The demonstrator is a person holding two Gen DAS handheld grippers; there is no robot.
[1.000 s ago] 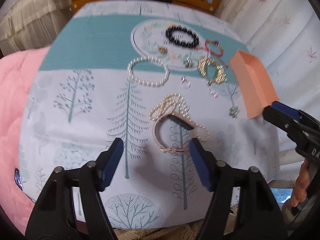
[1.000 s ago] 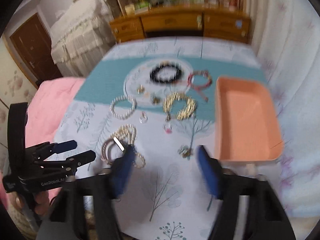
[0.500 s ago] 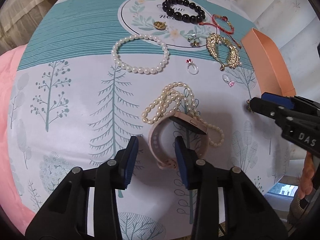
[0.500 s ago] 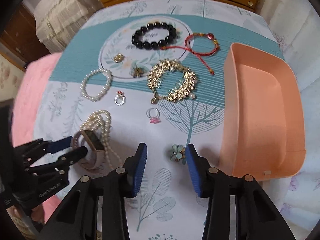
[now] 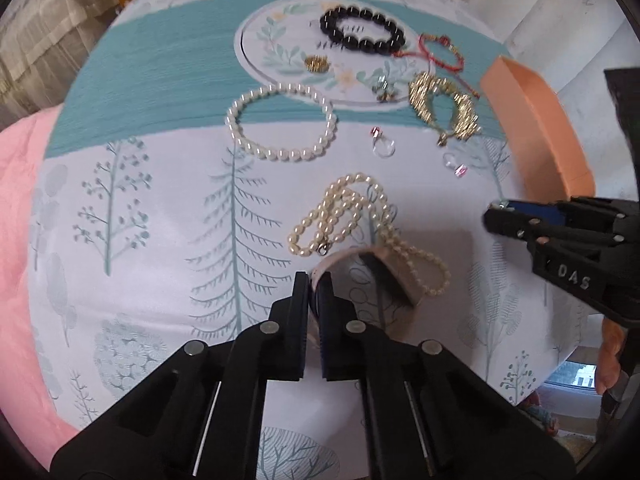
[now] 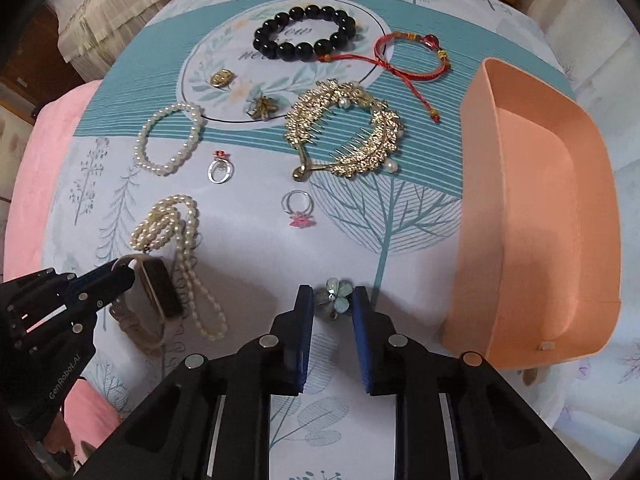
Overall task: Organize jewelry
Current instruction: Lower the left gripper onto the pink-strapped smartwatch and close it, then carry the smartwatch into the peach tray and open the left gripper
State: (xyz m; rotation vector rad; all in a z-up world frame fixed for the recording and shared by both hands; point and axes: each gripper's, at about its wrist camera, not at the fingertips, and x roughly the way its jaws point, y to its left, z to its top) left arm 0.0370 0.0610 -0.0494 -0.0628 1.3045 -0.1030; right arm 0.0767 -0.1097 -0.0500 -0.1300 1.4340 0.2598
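My left gripper (image 5: pixel 315 280) points down at the tablecloth, shut on the pale pink strap of a watch (image 5: pixel 384 280) that lies partly on a loose pearl necklace (image 5: pixel 344 216). From the right wrist view the same left gripper (image 6: pixel 126 274) pinches the watch (image 6: pixel 156 292) at lower left. My right gripper (image 6: pixel 331 294) points straight down and its jaws are closing on a small green flower brooch (image 6: pixel 334 303), with the pads touching its petals on both sides. An orange tray (image 6: pixel 476 184) stands just right of it.
Across the table lie a black bead bracelet (image 6: pixel 308 34), a red cord bracelet (image 6: pixel 412 56), a gold hair comb (image 6: pixel 348 128), a pearl bracelet (image 6: pixel 172 140), two rings (image 6: pixel 219 168) and two small brooches (image 6: pixel 222 78). A pink blanket (image 5: pixel 16 200) is on the left.
Both grippers came down close to the table and their jaws narrowed. The left one closed on the watch strap. The right one closed in around the flower brooch.
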